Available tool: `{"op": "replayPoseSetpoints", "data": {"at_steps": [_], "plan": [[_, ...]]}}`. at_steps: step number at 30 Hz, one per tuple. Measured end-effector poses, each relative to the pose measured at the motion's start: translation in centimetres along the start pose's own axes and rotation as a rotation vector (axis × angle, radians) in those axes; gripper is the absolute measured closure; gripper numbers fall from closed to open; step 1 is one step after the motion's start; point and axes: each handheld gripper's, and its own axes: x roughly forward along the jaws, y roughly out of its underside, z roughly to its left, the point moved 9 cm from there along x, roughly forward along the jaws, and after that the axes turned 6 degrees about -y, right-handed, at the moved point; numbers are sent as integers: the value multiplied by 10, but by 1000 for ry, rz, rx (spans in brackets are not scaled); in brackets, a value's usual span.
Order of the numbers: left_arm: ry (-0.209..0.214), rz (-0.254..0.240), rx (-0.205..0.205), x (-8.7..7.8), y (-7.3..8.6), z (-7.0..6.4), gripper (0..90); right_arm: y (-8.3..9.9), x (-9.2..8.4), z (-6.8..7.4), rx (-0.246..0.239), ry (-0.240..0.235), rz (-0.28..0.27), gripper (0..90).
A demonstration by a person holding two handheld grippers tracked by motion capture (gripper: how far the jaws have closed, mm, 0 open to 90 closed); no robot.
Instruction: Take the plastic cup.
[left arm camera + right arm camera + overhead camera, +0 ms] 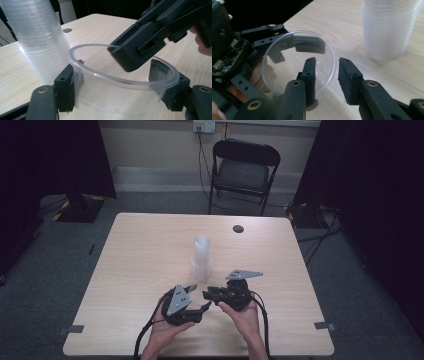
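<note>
Your left gripper clamps the clear plastic cup at frame centre. Your right gripper, jaws apart, straddles its rim; close gently, avoiding the cup stack upper right.

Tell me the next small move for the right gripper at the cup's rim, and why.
Probably close the right gripper on the rim of the clear cup. One jaw is already inside the cup and the other outside, with the wall between them but not yet pinched, while the left gripper holds the cup by its sides beside the stack of cups.
</note>
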Motion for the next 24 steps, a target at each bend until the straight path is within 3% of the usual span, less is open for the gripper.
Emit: {"op": "replayPoseSetpoints", "data": {"at_steps": [6, 12, 24], "plan": [[4, -2, -8, 1, -3, 6, 283, -4, -3, 2, -15, -21, -42, 673], [0, -8, -60, 2, -5, 13, 283, -9, -10, 3, -23, -25, -101, 667], [-12, -2, -85, 4, -7, 20, 284, -5, -20, 0, -19, -4, -123, 666]]}}
